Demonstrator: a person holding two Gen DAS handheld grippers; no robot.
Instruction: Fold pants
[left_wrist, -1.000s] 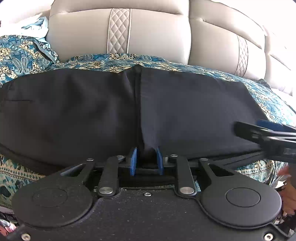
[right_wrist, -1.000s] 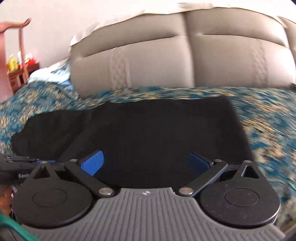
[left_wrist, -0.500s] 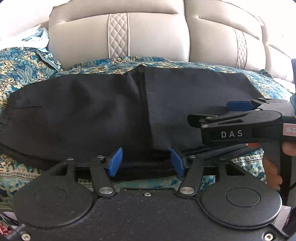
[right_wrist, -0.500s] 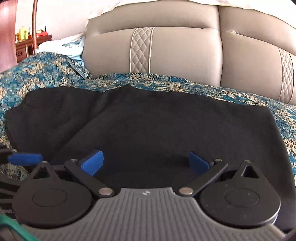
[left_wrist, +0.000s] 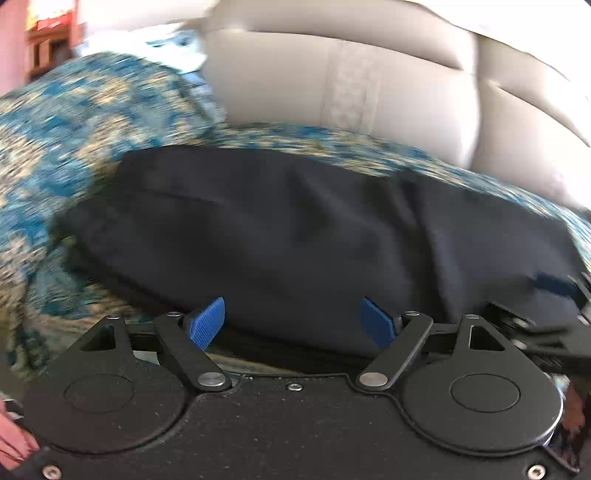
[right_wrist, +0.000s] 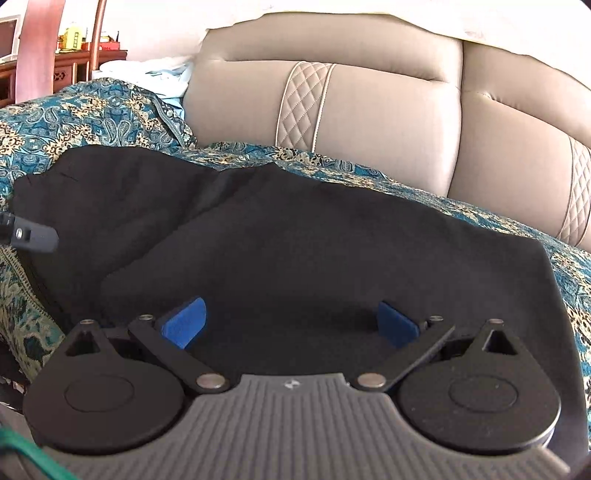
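Left wrist view, blurred: my left gripper (left_wrist: 294, 324) is spread wide with nothing between its blue pads (left_wrist: 207, 324), hovering at the near edge of the pants (left_wrist: 295, 236). The pants are black and lie folded across the blue patterned bedspread (left_wrist: 74, 147), in front of the padded beige headboard (left_wrist: 332, 81). Part of the right gripper (left_wrist: 546, 317) shows at the right edge, over the pants; I cannot tell its state from here. Right wrist view, sharp: my right gripper (right_wrist: 291, 325) is also spread wide and holds nothing, its pads (right_wrist: 183, 326) over the near part of the pants (right_wrist: 314, 240). The pants lie flat on the bedspread (right_wrist: 74, 122), one layer folded over another. A tip of the left gripper (right_wrist: 33, 238) pokes in at the left edge. Wooden furniture (right_wrist: 74, 62) stands far left.
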